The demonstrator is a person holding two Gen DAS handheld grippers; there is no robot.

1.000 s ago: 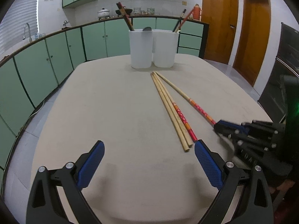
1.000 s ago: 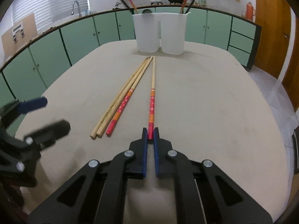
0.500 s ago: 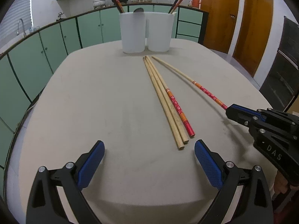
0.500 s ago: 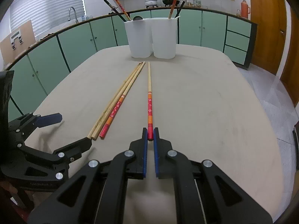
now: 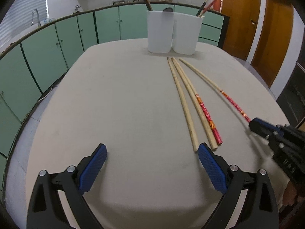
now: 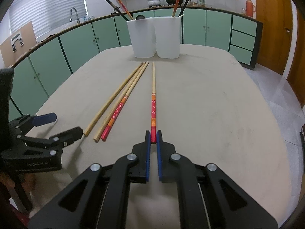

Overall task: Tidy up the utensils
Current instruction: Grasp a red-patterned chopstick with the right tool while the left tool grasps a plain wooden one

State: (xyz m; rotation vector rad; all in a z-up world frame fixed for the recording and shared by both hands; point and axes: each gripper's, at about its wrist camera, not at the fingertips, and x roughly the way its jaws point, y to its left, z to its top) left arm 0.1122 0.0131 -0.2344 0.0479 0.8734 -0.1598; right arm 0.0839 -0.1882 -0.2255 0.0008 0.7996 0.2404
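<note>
- Clamped jaws of the right gripper are pinching the red end of a red-handled chopstick, which is pointing toward 12 o'clock in the right wrist view.
- Jaws of the left gripper are standing wide apart with nothing between them, hovering over the bare near part of the table.
- Three loose chopsticks are lying side by side on the table at about 1 o'clock from the left gripper; two are plain wood and one is carrying a red patterned end.
- Their near ends are sitting just beside the left gripper's right-hand pad; whether they are touching it cannot be told.
- Two white containers are standing together at 12 o'clock at the far end of the table, each already holding a few utensils sticking out.
- Green cabinets are curving round behind the table from 9 to 1 o'clock.
</note>
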